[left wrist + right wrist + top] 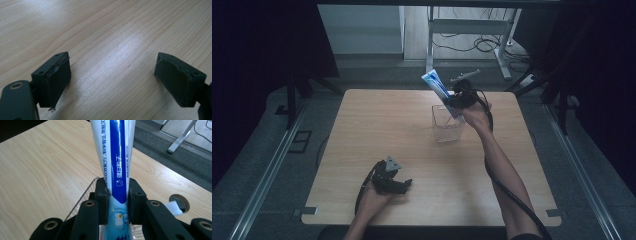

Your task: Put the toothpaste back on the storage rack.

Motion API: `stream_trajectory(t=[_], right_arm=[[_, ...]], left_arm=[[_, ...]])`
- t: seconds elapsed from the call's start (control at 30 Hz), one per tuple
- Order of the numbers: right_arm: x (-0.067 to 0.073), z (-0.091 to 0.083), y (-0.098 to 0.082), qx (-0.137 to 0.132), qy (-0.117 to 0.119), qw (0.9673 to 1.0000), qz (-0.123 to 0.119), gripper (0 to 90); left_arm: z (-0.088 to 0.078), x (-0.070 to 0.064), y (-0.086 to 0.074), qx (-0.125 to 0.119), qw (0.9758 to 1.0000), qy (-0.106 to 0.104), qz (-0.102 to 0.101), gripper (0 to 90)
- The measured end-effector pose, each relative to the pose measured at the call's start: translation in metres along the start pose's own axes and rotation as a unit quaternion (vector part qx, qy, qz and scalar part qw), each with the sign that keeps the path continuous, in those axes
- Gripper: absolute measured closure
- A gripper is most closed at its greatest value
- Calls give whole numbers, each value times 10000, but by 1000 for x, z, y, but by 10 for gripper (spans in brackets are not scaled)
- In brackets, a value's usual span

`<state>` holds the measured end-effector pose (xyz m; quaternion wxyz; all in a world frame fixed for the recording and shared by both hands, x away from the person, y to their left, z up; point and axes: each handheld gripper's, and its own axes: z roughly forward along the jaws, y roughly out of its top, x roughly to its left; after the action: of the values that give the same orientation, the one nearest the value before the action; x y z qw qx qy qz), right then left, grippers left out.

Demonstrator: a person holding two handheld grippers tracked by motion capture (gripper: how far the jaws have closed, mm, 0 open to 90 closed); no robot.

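Two fingers (pixel 101 195) clamp toothpaste tube (pixel 117 165) | above clear cup (pixel 446 125)

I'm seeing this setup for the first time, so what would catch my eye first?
The blue-and-white toothpaste tube stands out, tilted and clamped in the right tongs above the clear plastic cup near the wooden table's far side. In the right gripper view, a toothbrush head peeks beside the jaws. The left tongs rest open and empty near the front edge.

My workspace: one light wooden table (pixel 377 125), set on grey carpeted floor (pixel 272 150). Beyond it I note a white desk frame (pixel 472 30), loose cables (pixel 482 44) and dark surrounds.
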<state>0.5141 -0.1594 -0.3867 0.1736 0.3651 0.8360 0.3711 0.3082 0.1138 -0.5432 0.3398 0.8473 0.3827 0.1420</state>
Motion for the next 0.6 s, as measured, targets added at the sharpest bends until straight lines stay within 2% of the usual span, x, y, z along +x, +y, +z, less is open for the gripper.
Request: stream_trajectory(t=[0.27, 0.6], right_arm=[[1, 15, -7, -54, 27, 10000, -32, 735], [2, 27, -15, -39, 52, 10000, -72, 735]], left_arm=[[0, 0, 0, 2, 10000, 3, 1, 138], [0, 0, 0, -2, 10000, -2, -2, 138]])
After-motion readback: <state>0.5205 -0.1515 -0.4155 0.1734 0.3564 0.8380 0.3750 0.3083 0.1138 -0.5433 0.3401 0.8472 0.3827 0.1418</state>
